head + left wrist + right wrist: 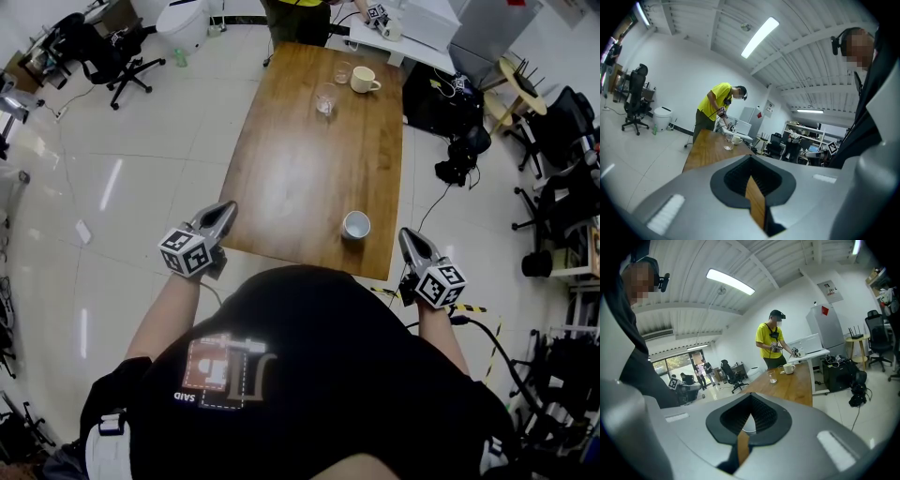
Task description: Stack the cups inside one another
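Observation:
A white cup (355,225) stands near the front right corner of the wooden table (300,178). At the far end stand two clear glasses (325,98) (342,72) and a cream mug (364,81). My left gripper (226,211) hovers shut and holding nothing at the table's front left corner. My right gripper (407,236), also shut and holding nothing, hangs just off the front right corner, right of the white cup. The left gripper view shows a glass (727,146) and the mug (736,140) far off. In the right gripper view they are the glass (773,378) and mug (789,368).
A person in a yellow shirt (715,105) stands at the table's far end by a white desk (412,33). Black bags (459,155) and cables lie on the floor to the right. Office chairs (108,56) stand at the back left.

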Available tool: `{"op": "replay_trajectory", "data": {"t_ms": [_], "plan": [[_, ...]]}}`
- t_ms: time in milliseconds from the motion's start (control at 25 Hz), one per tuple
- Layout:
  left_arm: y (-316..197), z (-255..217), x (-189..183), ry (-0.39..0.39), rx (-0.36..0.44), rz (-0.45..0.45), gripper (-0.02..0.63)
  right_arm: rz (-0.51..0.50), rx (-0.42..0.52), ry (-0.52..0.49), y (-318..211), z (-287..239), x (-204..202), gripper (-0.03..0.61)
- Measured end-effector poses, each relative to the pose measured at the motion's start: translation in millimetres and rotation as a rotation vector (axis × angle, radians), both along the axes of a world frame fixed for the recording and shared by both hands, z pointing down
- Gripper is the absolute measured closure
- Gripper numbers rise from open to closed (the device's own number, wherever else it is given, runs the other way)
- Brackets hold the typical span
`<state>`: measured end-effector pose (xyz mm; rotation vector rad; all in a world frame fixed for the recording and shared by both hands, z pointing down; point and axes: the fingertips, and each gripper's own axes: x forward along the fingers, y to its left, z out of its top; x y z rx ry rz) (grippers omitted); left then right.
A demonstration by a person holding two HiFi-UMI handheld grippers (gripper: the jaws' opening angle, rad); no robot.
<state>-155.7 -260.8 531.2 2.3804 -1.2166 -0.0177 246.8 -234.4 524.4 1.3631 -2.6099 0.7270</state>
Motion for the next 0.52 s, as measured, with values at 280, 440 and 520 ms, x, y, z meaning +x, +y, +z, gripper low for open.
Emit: {"op": "replay_trajectory", "data": {"t_ms": [280, 440, 520], "plan": [[-1.6, -0.6, 2.8, -0.005, 0.003, 0.007, 0.612, -0.011, 0.001, 0.005, 1.3, -2.5, 0.6, 0.566], [-0.8, -1.1, 3.1, -0.004, 0.003, 0.010, 0.612, -0.009, 0.003, 0.010, 2.7, -1.9, 2.5, 0.566], [-0.5, -2.1, 2.7, -0.004, 0.004, 0.011, 0.612, -0.008, 0.006, 0.011, 2.4, -2.2, 2.4, 0.566]]}}
